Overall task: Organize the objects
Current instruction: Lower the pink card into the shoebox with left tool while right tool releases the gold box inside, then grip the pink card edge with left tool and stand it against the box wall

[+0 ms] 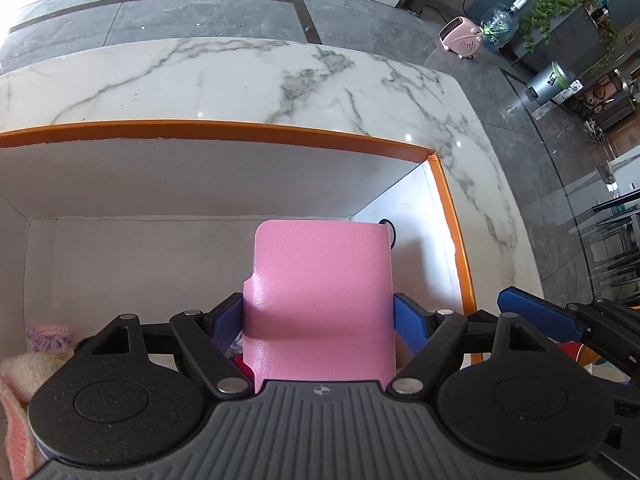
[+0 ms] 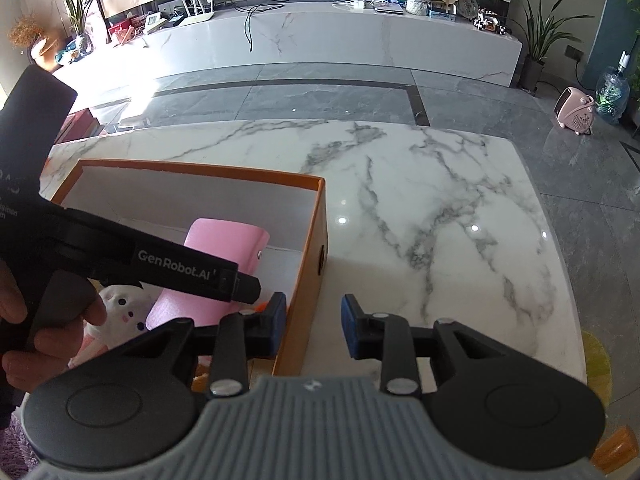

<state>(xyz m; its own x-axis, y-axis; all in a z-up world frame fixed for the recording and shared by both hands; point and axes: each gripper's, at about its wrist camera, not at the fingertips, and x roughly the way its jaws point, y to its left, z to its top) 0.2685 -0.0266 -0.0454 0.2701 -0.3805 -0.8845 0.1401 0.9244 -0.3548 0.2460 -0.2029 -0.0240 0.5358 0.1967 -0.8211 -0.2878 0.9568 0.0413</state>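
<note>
The left gripper (image 1: 320, 316) is pinching a pink wallet (image 1: 320, 300) between its blue pads, one pad pressing on each side edge. The wallet is hanging inside the orange box (image 1: 224, 130), over its white floor toward the right end, its free edge pointing at the far wall. A small dark thing is peeking out just behind the wallet's far right corner; what it is cannot be told.

In the box's near left corner a woolly cream and pink soft toy (image 1: 20, 376) with a lilac knitted flower (image 1: 50, 338) is lying. From the right wrist view a white plush toy with a face (image 2: 122, 304) is sitting in the box beside the wallet, partly hidden by the black body of the left gripper and the hand (image 2: 44, 336) holding it.

The right gripper (image 2: 314, 326) is hovering over the box's right wall (image 2: 310, 264), its jaws parted and holding nothing, one pad inside the box and one outside over the marble table (image 2: 440, 208). That wall is standing directly between the pads.

The table to the right of the box is bare marble. Beyond it, on the grey floor at the far right, a small pink heater (image 2: 574, 110) is standing beside a water bottle (image 2: 612, 94).
</note>
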